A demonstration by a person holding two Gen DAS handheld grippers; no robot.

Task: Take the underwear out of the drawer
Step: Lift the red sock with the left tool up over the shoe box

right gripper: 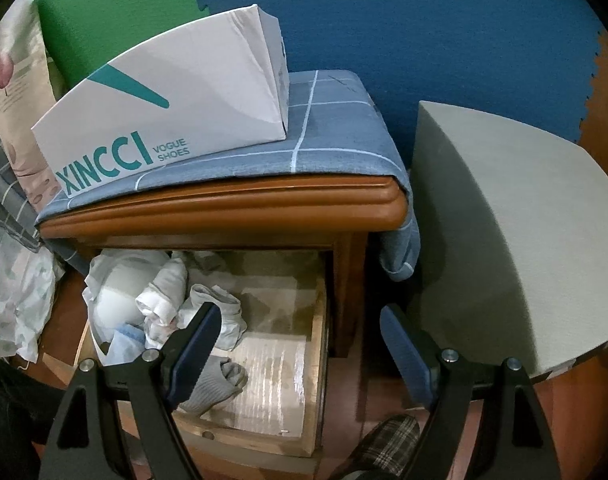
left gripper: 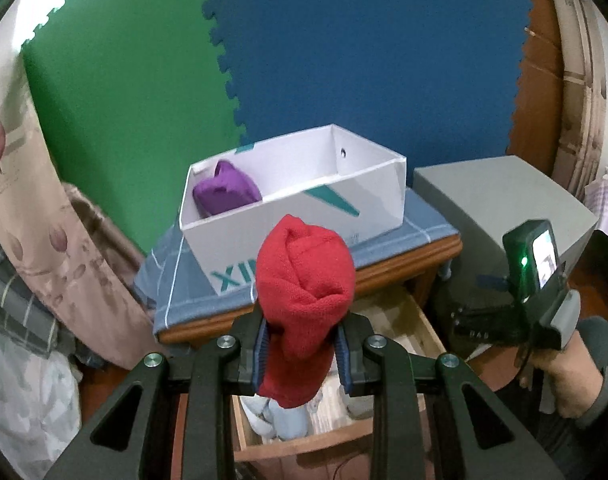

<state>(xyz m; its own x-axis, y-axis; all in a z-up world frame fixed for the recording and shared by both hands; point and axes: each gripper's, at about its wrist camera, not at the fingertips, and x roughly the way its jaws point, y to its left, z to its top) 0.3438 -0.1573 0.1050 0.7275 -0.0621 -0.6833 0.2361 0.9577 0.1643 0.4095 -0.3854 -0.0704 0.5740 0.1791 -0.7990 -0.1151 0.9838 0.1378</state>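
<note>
My left gripper (left gripper: 303, 344) is shut on a rolled red underwear bundle (left gripper: 304, 280) and holds it above the open wooden drawer (left gripper: 420, 320), in front of the white shoe box (left gripper: 288, 216). A purple bundle (left gripper: 227, 194) lies in the box's left end. My right gripper (right gripper: 300, 344) is open and empty, low over the drawer (right gripper: 316, 360). The drawer holds white and grey rolled garments (right gripper: 164, 296) at its left and a grey sock (right gripper: 216, 384) near the front. The right gripper also shows at the right of the left wrist view (left gripper: 516, 320).
The shoe box (right gripper: 164, 112) stands on a wooden nightstand (right gripper: 232, 204) covered by a blue checked cloth (right gripper: 328, 136). A grey block (right gripper: 504, 232) stands to its right. Floral curtain (left gripper: 36, 200) and bedding are at the left. A plaid slipper (right gripper: 388, 444) is on the floor.
</note>
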